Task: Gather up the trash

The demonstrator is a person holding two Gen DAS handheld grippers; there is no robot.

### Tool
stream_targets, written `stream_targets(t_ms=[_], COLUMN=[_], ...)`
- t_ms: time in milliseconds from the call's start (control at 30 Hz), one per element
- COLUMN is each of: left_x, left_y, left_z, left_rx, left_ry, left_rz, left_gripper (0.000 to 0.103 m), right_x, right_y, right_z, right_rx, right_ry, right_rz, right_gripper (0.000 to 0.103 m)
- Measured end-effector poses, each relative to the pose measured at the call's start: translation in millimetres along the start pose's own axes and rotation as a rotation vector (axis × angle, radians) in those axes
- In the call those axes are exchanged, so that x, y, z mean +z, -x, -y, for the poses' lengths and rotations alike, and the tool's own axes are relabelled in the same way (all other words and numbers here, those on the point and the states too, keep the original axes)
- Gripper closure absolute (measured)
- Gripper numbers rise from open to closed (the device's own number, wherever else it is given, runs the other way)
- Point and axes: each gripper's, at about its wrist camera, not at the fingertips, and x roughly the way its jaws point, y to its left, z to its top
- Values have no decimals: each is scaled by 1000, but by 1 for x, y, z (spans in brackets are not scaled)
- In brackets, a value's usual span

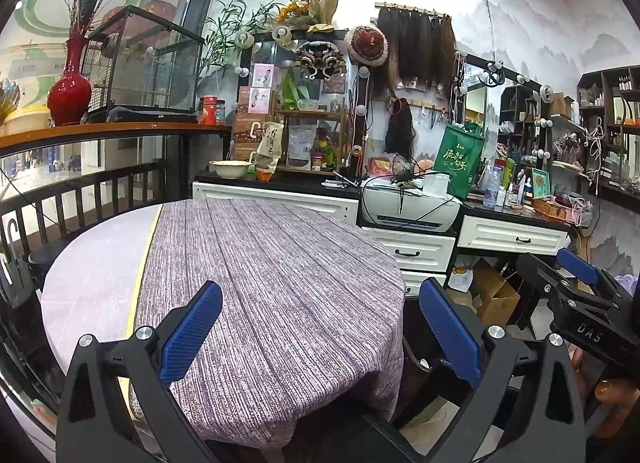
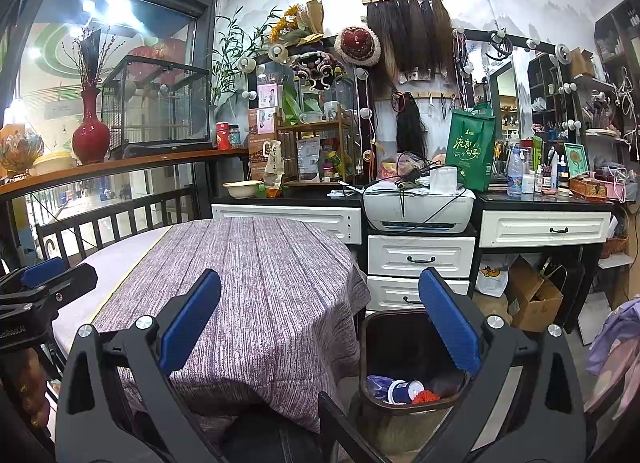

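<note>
A dark trash bin (image 2: pixel 370 347) stands on the floor right of the round table (image 2: pixel 256 283), which wears a purple striped cloth. Inside the bin lie a blue and white cup (image 2: pixel 404 390), a blue wrapper (image 2: pixel 378 383) and something orange-red (image 2: pixel 428 397). My right gripper (image 2: pixel 320 323) is open, held above the table's right edge and the bin, nothing between its fingers. My left gripper (image 1: pixel 320 327) is open too, over the table (image 1: pixel 260 271) near its front edge, holding nothing. The right gripper (image 1: pixel 576 287) shows at the right of the left wrist view; the left gripper (image 2: pixel 40 283) at the left of the right wrist view.
White drawers (image 2: pixel 420 255) and a printer (image 2: pixel 418 207) stand behind the table under a cluttered black counter (image 2: pixel 288 193). A cardboard box (image 2: pixel 532 299) sits on the floor to the right. A black railing (image 1: pixel 80 199) runs along the left.
</note>
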Motion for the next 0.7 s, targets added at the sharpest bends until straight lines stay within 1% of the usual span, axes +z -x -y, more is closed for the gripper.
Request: stream_targets(t_ms=[467,700], left_x=[-4,-10], left_y=[2,4], left_z=[3,5], left_rx=[-1,-2], left_ry=[0,1], left_rz=[-13,-31], left_gripper=[5,5], right_x=[-1,-3], right_y=[-1,-3], right_z=[1,3], right_rx=[-2,-5], right_ry=[3,1], right_rz=[-5,-15], right_gripper=[6,6])
